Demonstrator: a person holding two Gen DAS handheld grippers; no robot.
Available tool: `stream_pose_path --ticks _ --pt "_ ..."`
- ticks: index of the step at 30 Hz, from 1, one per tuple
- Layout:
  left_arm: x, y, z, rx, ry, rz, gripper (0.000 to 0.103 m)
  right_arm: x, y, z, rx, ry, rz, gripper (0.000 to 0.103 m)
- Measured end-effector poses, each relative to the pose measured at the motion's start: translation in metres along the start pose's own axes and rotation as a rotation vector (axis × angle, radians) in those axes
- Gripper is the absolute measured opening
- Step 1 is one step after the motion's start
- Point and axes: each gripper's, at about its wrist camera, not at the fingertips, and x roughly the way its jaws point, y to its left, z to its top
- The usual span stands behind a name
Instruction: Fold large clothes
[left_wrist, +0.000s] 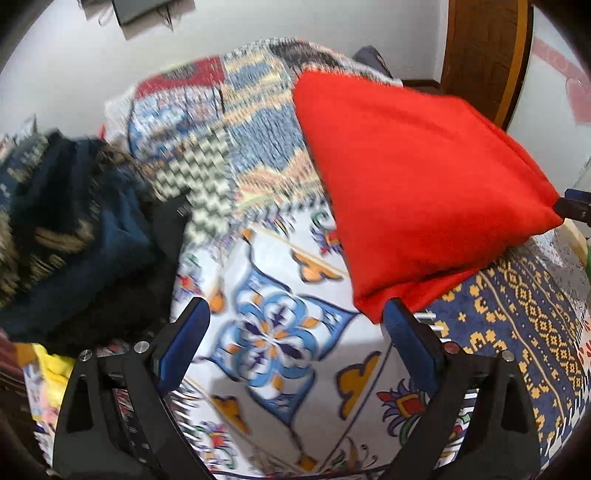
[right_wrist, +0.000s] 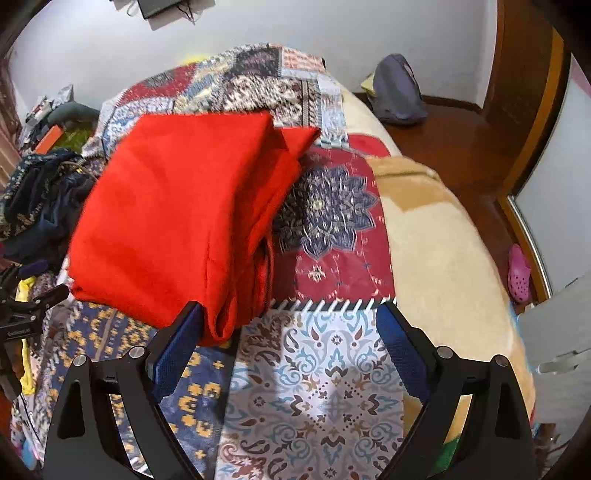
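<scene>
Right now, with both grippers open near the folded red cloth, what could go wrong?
1. The red cloth has loose layers at its near right corner; pinching only the top one could undo the fold.
2. The right gripper could catch the patterned bedspread beneath.
3. The left gripper is near the dark clothes pile, which it might snag.

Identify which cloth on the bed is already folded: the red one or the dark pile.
The red cloth: it lies as a flat, layered rectangle with straight edges on the bedspread. The dark pile beside it is a crumpled heap.
</scene>
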Motion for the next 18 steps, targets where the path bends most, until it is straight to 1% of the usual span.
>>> stream_pose_path --ticks 3,6,10,12,13,15,18 --pt "-0.014 0.007 0.012 -0.017 -0.043 -0.006 0.096 -0.009 0.005 0.010 -0.010 -0.038 0.011 0.092" --pt "-0.028 0.014 0.033 -0.051 -0.098 -0.028 0.096 -0.014 0.013 0.021 -0.021 -0.077 0.030 0.092" --pt "-0.032 0.017 0.058 -0.074 -0.142 -0.062 0.096 -0.004 0.023 0.040 -0.023 -0.094 0.083 0.092" --pt "-0.026 0.019 0.070 -0.095 -0.140 -0.097 0.096 0.005 0.026 0.048 -0.018 -0.087 0.114 0.092" --pt "-0.019 0.021 0.076 -0.112 -0.132 -0.128 0.096 0.008 0.027 0.050 -0.015 -0.081 0.126 0.092" --pt "-0.005 0.026 0.083 -0.162 -0.102 -0.185 0.096 0.020 0.028 0.054 -0.004 -0.058 0.153 0.092" --pt "0.027 0.032 0.087 -0.255 -0.033 -0.276 0.096 0.039 0.024 0.058 0.027 -0.026 0.181 0.092"
